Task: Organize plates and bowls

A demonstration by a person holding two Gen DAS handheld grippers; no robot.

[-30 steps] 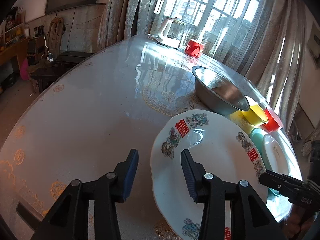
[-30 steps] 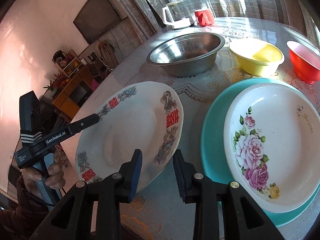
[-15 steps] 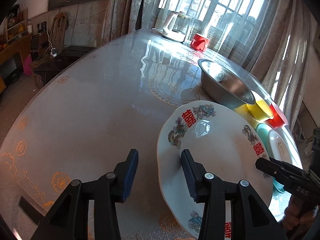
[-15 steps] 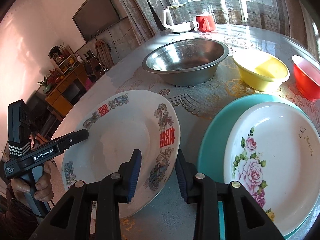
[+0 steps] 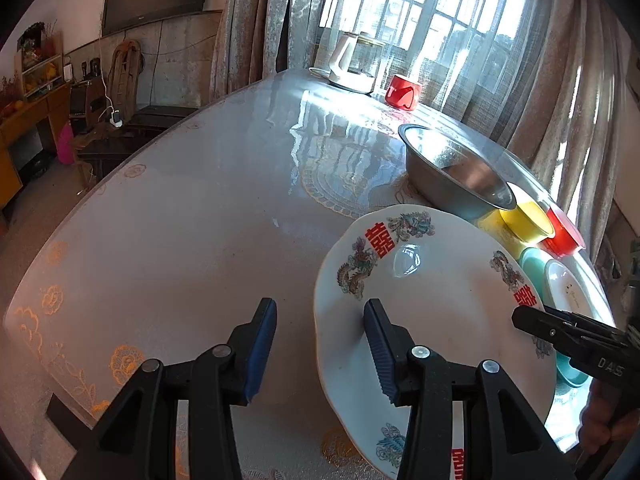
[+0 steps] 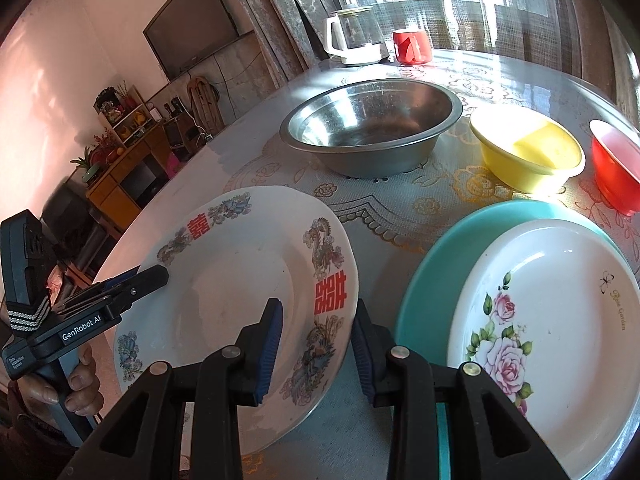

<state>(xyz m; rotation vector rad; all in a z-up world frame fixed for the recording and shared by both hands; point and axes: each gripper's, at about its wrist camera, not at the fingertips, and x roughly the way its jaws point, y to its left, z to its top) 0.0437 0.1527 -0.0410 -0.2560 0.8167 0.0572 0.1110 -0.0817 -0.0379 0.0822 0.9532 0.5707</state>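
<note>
White dragon-pattern plate (image 6: 240,280) rim sits between both part-open grippers, left gripper (image 5: 320,344) and right gripper (image 6: 316,344), neither visibly clamping.

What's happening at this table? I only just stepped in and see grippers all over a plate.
A person holds a gripper in each hand, both at the white plate with red characters. The left gripper straddles one edge of its rim, the right gripper the opposite edge. Neither pair of jaws visibly presses on it. The plate appears tilted up from the table. Beside it, a rose-patterned plate lies on a teal plate. A steel bowl, yellow bowl and red bowl stand farther back.
</note>
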